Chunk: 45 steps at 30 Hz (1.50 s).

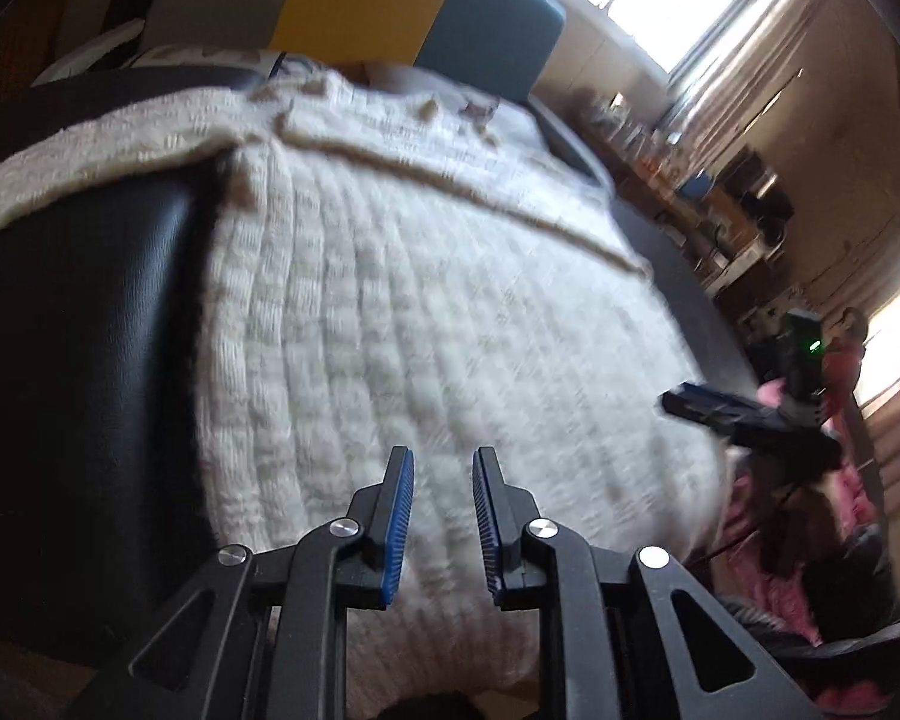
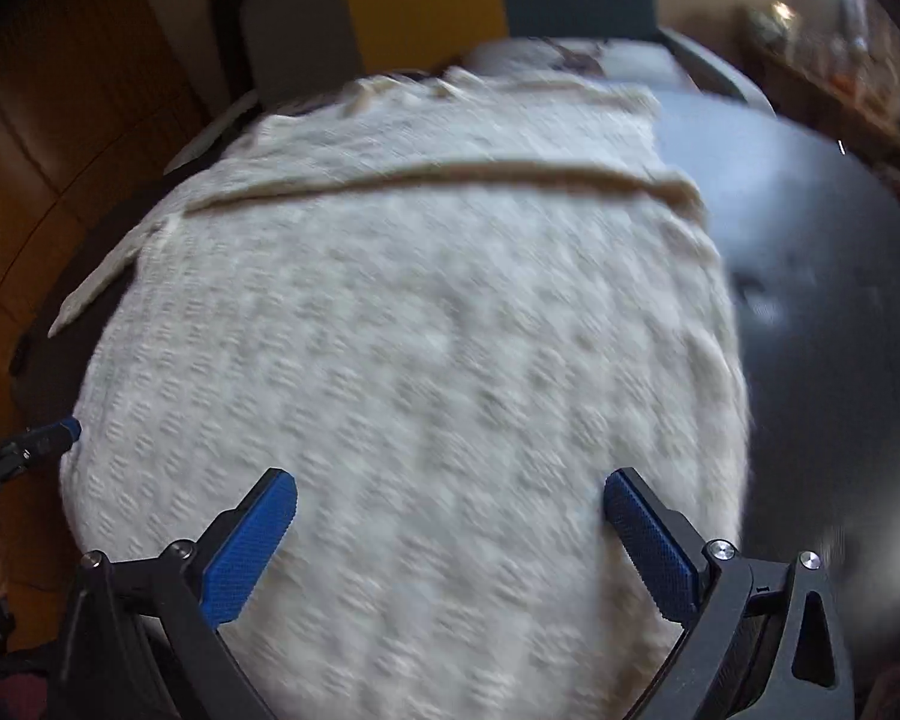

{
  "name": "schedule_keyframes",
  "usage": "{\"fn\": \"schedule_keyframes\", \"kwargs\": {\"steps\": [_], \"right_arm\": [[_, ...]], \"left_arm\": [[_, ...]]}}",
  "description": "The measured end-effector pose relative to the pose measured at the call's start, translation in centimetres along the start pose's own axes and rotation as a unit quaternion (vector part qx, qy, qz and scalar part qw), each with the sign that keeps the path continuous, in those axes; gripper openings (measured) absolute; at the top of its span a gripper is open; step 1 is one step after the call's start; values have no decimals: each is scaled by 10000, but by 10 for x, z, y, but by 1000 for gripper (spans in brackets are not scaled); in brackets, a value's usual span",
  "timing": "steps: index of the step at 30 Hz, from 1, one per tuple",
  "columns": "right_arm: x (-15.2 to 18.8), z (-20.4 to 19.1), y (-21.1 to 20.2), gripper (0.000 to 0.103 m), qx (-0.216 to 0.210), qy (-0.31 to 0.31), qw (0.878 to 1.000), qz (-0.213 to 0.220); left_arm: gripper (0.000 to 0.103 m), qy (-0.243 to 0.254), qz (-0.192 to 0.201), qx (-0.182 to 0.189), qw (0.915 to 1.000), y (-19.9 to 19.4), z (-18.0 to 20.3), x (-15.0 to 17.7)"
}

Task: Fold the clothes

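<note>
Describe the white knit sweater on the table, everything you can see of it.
The sweater is cream-white, thick knit, ribbed in the left wrist view and with a small repeated pattern in the right. It lies spread flat on the dark table, one sleeve folded across its upper part as a band. The left gripper and right gripper are both open over its near edge; contact cannot be told through blur.

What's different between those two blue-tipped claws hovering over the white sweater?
The left hand-held gripper has its jaws close together with a narrow gap; the right hand-held gripper has its jaws spread wide. The left sits near the sweater's ribbed hem, the right over its textured body. Both have black frames and blue pads, and neither grips any cloth.
</note>
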State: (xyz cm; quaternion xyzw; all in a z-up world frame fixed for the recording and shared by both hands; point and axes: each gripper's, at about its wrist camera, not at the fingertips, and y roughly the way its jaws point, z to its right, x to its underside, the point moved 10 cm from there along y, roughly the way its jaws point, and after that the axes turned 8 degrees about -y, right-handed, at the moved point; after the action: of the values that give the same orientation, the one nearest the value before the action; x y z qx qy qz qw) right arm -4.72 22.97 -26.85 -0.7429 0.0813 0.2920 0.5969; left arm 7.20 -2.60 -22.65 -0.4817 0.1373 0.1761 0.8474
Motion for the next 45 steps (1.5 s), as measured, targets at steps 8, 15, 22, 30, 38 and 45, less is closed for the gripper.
{"fn": "schedule_keyframes", "kwargs": {"steps": [8,15,22,30,38,45], "right_arm": [[7,22,-1,103,362,-5,9993,-91],[-27,-29,-6,103,192,-357,9990,195],[-57,-84,31,103,-229,-905,9956,107],[-75,-118,73,103,-326,-1416,9894,-41],[-79,-126,91,103,-250,-1612,9866,5],[-80,-126,92,103,-229,-1630,9863,69]], "left_arm": [[15,-411,-280,179,9986,11,-13,9],[21,-751,-161,415,9962,0,-10,0],[21,-1266,218,631,9897,-25,-22,-20],[28,-2697,1157,37,9560,-78,-140,-57],[36,-3895,1879,-132,9016,-134,-263,-93],[40,-4827,2170,384,8476,-144,-335,-125]]}}
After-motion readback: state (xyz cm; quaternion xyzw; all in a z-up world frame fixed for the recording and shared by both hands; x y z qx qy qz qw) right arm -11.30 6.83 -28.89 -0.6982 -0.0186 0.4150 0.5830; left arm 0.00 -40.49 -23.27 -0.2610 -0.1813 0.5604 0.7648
